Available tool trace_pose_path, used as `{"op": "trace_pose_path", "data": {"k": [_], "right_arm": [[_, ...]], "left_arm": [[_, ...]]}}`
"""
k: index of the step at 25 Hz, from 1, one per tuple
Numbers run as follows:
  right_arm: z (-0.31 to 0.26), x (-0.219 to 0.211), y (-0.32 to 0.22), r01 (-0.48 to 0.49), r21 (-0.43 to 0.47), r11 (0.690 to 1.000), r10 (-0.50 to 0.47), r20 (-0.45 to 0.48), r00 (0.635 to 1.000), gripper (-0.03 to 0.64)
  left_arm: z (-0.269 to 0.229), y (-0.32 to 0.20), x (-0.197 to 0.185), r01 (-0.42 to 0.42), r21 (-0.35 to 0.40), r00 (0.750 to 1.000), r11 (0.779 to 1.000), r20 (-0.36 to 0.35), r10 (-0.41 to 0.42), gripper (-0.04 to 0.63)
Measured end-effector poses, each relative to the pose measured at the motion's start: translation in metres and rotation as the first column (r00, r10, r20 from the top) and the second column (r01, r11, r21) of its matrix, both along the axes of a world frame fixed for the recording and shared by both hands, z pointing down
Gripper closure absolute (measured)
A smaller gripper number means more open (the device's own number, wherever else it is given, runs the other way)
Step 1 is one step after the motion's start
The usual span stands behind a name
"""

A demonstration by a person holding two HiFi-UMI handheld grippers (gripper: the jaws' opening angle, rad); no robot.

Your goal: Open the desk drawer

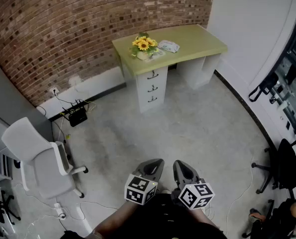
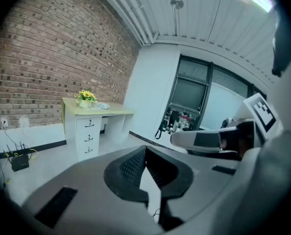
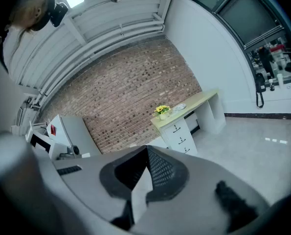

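Across the concrete floor, against the brick wall, stands the green-topped bench (image 1: 197, 41). Under the end nearer the picture's left sits a white drawer unit (image 1: 151, 87) of three drawers, each with a small dark handle. All three fronts lie flush, so no drawer is open yet. The task does not say which one is meant, though the top drawer (image 1: 153, 75) looks the easiest to reach.

The left gripper (image 1: 154, 166) and right gripper (image 1: 183, 167) are held side by side close to the person's body, tipped a little downward and well apart from the bench. Both gripper views show the jaws closed tip to tip with nothing between them. That looks like a carrying posture for the approach, and the jaws would have to part before one could take a handle.

A pot of sunflowers (image 1: 144, 45) and a flat packet (image 1: 168, 46) rest on the benchtop above the drawers, so they should not hinder a pull. The white swivel chair (image 1: 43, 166) stands off to the left, apparently clear of the straight path.
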State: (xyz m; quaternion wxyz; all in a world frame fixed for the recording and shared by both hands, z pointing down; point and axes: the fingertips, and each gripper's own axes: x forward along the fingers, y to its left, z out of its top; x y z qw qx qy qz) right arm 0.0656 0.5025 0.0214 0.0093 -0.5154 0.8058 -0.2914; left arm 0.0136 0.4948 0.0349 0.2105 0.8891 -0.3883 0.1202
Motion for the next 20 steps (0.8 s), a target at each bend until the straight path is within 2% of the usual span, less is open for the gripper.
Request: {"op": "trace_pose_path", "data": {"k": [6,13,17,20], "right_arm": [[0.002,0.010,0.009,0.014,-0.004,1.000,-0.014,0.014,1.000,0.604],[0.002,0.039,0.013,-0.009,0.013,1.000,0.008,0.068,0.998,0.604],[0.014,0.045,0.022,0.017,-0.011,1.000,-0.017,0.069,0.997,0.603],[0.021,0.047,0.028,0.036,-0.027,0.999,-0.034,0.071,0.997,0.603]], "left_arm": [[0.004,0.009,0.009,0.013,-0.029,1.000,0.999,0.004,-0.013,0.586],[0.009,0.018,0.031,0.039,-0.018,0.999,0.999,0.000,-0.039,0.586],[0.019,0.029,0.039,0.071,-0.017,0.997,0.997,0.019,-0.071,0.586],[0.023,0.039,0.044,0.079,-0.032,0.997,0.996,0.008,-0.078,0.586]]}}
